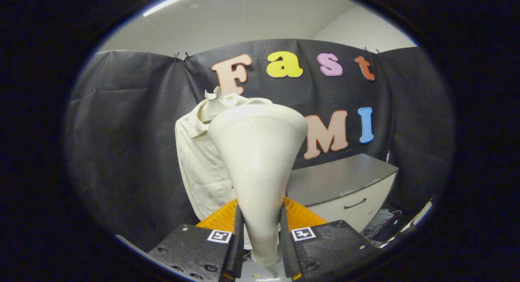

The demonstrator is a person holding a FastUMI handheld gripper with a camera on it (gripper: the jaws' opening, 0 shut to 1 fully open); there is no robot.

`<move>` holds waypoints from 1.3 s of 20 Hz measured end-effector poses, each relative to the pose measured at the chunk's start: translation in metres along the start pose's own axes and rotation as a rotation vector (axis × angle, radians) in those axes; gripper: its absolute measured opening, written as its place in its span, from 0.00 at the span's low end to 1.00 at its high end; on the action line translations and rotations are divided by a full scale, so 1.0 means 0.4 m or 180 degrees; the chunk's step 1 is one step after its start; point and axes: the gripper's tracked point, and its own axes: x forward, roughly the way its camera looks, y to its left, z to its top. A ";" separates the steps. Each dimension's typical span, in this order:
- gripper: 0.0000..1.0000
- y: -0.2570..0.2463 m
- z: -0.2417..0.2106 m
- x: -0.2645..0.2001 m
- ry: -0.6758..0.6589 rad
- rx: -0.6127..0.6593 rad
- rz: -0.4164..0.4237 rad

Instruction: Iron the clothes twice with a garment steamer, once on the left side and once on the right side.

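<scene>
Between the fingers of the gripper (260, 233) sits the cream garment steamer (258, 160), clamped tight by its handle, head pointing up. Just beyond it hangs the cream shirt (195, 168), with a grey cabinet (345, 184) off to the steamer's right.

Black cloth wall (134, 123) hangs beyond the jaws, clipped along its top. Above it a white ceiling (252, 18) carries a light strip (170, 2). Ahead to the right stands a grey-topped cabinet (345, 188) with a drawer handle (355, 203).
</scene>
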 end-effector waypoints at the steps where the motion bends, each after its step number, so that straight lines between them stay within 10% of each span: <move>1: 0.39 -0.005 0.003 -0.001 0.0003 -0.0024 0.0040; 26: 0.39 -0.300 -0.067 -0.090 0.0077 -0.0024 0.0187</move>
